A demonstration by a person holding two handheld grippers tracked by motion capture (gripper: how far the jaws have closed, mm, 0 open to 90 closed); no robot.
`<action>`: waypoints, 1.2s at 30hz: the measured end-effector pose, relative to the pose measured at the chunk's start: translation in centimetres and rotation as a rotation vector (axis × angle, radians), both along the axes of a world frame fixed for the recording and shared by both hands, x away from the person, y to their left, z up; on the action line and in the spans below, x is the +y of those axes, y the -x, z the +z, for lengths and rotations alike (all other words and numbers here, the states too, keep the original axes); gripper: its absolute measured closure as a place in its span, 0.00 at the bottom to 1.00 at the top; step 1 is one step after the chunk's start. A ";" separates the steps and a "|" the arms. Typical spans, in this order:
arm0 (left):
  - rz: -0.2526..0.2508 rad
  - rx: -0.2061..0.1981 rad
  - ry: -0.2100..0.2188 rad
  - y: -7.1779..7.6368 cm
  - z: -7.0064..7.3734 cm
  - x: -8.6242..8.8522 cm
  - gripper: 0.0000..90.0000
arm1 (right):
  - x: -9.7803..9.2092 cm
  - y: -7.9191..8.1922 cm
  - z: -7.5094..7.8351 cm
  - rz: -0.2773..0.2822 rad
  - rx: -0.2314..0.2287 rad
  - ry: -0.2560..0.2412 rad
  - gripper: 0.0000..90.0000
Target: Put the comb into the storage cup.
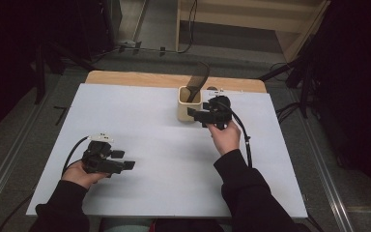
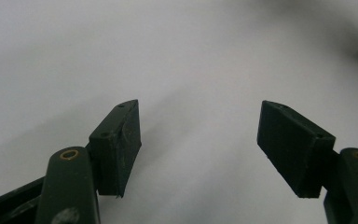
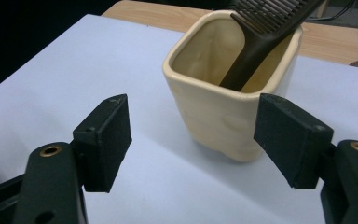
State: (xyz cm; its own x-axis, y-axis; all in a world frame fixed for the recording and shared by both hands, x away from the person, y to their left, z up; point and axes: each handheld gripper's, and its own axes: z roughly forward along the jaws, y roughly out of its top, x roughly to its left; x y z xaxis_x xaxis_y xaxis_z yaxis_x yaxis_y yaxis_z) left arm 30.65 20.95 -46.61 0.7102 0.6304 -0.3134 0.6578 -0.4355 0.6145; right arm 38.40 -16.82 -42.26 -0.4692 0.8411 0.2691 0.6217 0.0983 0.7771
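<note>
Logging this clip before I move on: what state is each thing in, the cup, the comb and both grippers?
Cup: upright on the white table cover, not gripped.
Comb: standing in the cup, handle down, leaning on the rim.
Right gripper: open, just short of the cup, jaws apart from it.
Left gripper: open, holding nothing, over bare cover.

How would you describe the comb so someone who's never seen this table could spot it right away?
Start at the white table sheet and look to its far edge for the cream cup, just ahead of the right tool. The comb stands inside it, leaning: dark, long-handled, toothed end up, the sole thing rising above the rim.
</note>
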 end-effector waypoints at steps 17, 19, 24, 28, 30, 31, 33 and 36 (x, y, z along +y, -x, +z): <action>-0.007 0.002 0.008 -0.1 0.0 0.2 0.34 | -0.4 2.4 0.2 0.156 0.007 -0.030 0.28; -0.008 0.002 0.005 -0.1 0.0 0.1 0.34 | -0.4 2.7 0.2 0.178 0.018 -0.028 0.28; -0.012 0.000 0.010 -0.1 0.1 0.1 0.34 | -0.8 3.2 0.1 0.197 0.017 0.008 0.28; -0.015 -0.001 0.009 -0.1 0.1 0.1 0.34 | -1.3 3.7 0.0 0.226 0.012 0.020 0.28; -0.016 -0.001 0.008 -0.2 0.1 0.0 0.34 | -1.5 3.9 0.0 0.250 0.016 0.011 0.28; -0.018 -0.001 0.008 -0.2 0.1 0.0 0.34 | -1.5 4.1 0.0 0.258 0.016 0.010 0.28; -0.019 0.001 0.007 -0.2 0.1 0.0 0.34 | -1.6 4.4 0.0 0.264 0.009 0.029 0.28; -0.023 0.000 0.009 -0.2 0.1 0.0 0.34 | -1.8 4.8 -0.1 0.280 0.012 0.043 0.28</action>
